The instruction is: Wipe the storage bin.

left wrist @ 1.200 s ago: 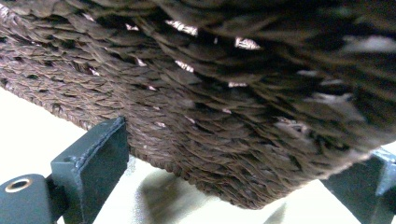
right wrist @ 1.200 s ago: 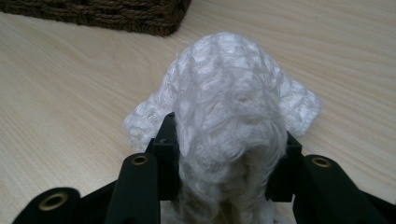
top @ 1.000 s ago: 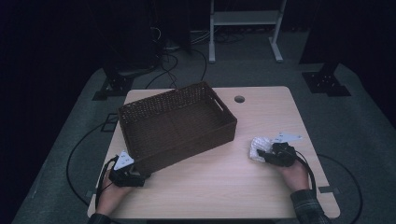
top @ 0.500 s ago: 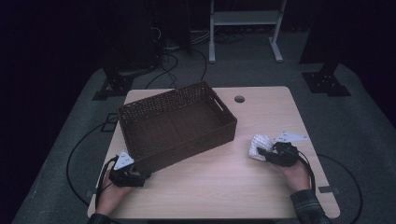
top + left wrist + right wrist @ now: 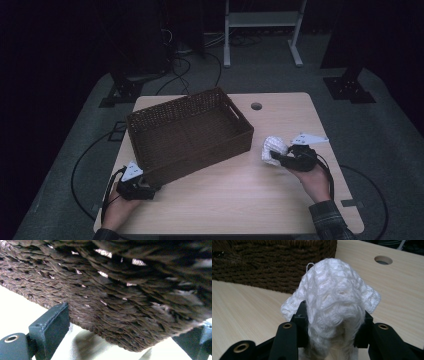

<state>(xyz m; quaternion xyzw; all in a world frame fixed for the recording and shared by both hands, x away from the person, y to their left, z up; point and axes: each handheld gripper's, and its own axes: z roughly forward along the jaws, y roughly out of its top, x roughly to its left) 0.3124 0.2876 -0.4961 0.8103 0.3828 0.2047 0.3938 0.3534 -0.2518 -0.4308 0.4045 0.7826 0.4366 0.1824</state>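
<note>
The right tool (image 5: 280,159) pinches a white knitted cloth (image 5: 334,302) between its jaws; the bundle bulges up and forward past the jaw tips, lifted clear of the wooden surface (image 5: 225,200). Ahead of it and to its left stands the brown woven basket (image 5: 190,132), close by but apart from the cloth. The left tool (image 5: 142,187) sits at the basket's near corner, its jaws spread to either side of the woven wall (image 5: 120,305), not pressing on it.
</note>
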